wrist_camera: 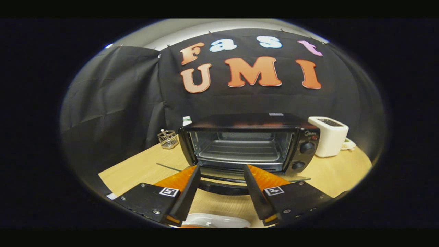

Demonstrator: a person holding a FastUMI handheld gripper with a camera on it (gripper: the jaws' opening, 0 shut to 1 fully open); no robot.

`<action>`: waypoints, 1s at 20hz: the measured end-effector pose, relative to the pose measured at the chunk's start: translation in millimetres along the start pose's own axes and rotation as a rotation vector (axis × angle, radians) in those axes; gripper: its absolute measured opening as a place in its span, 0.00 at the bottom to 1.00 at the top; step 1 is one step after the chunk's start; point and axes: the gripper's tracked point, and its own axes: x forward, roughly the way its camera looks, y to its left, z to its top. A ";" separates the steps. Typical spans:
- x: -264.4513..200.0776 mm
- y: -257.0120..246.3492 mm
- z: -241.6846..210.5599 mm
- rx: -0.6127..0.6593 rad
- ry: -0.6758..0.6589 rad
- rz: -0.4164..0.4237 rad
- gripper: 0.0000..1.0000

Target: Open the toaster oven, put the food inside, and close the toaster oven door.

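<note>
Fingers [192,181] spread wide, gripping nothing, tips just before open toaster oven [248,144] door [223,183], dropped flat on wooden worktop [144,168].

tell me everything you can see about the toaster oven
The toaster oven is a black box with a glossy top, standing upright on the wooden table. Its glass door is folded down flat toward the claw, leaving the cavity open with a metal rack inside. Two round knobs sit on its right panel. The open claw's fingertips hover just above the lowered door.
</note>
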 end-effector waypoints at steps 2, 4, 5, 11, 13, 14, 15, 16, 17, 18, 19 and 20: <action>4.0 -7.6 -24.0 0.017 0.074 -0.014 0.75; 7.6 -11.2 -41.9 0.025 0.116 -0.020 0.75; 7.8 -12.2 -45.0 0.030 0.114 -0.025 0.74; 14.2 -16.5 -71.8 -0.027 0.169 -0.050 0.73; 15.9 -18.2 -82.6 -0.040 0.192 -0.056 0.73; 17.8 -18.3 -78.4 -0.047 0.169 -0.059 0.73; 18.5 -19.1 -77.6 -0.049 0.163 -0.060 0.74; 18.8 -19.9 -77.9 -0.038 0.167 -0.062 0.73; 18.0 -19.3 -77.8 -0.029 0.166 -0.059 0.73; 16.8 -19.6 -77.0 -0.022 0.169 -0.060 0.73; 12.7 -18.9 -77.1 -0.019 0.171 -0.056 0.73; 9.6 -16.9 -75.2 -0.016 0.163 -0.045 0.73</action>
